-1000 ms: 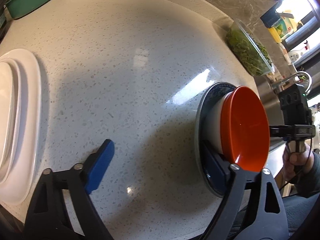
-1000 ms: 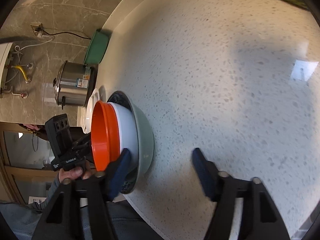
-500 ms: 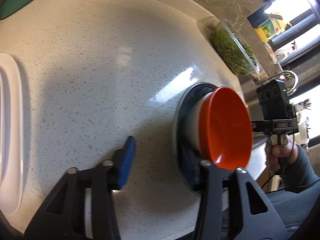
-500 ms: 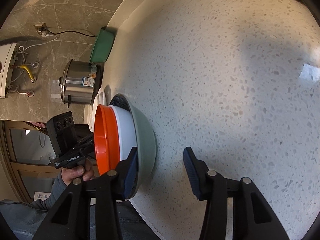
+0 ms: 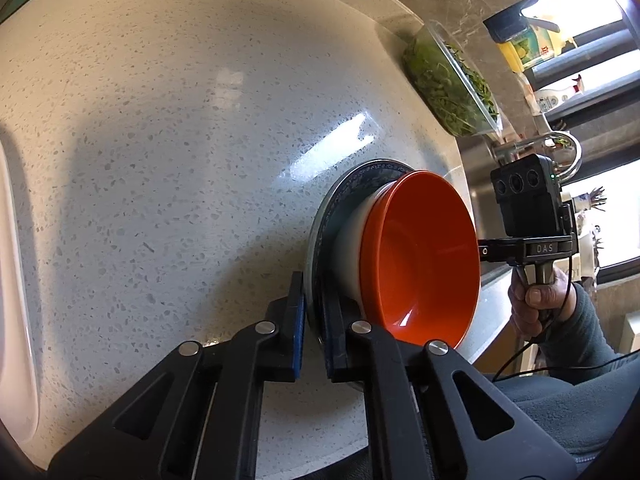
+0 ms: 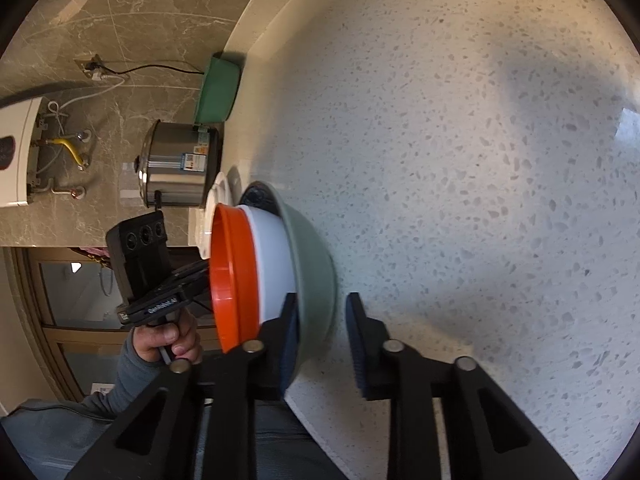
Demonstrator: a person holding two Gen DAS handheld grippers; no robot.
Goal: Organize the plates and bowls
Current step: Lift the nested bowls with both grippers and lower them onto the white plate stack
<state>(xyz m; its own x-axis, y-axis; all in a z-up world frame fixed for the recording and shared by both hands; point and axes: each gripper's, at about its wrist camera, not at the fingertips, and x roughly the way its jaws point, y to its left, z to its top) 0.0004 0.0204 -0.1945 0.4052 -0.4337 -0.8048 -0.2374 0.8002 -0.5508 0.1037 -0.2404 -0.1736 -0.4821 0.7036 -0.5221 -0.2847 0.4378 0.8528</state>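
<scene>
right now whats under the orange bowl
The orange bowl is nested in a white bowl, and that one sits in a wide blue-patterned bowl on the counter. The bottoms of all three are covered.

left gripper (image 5: 313, 328) — clamped on plate (image 5: 320, 224) rim | right gripper (image 6: 323, 336) — closing

A pale speckled stone worktop (image 5: 168, 152) carries a patterned plate (image 5: 340, 200) near its front edge. A clear tub of greens (image 5: 448, 84) and a green basin (image 6: 218, 88) stand at its back, a steel pot (image 6: 180, 168) and white dishes (image 5: 12, 280) off to one side.
</scene>
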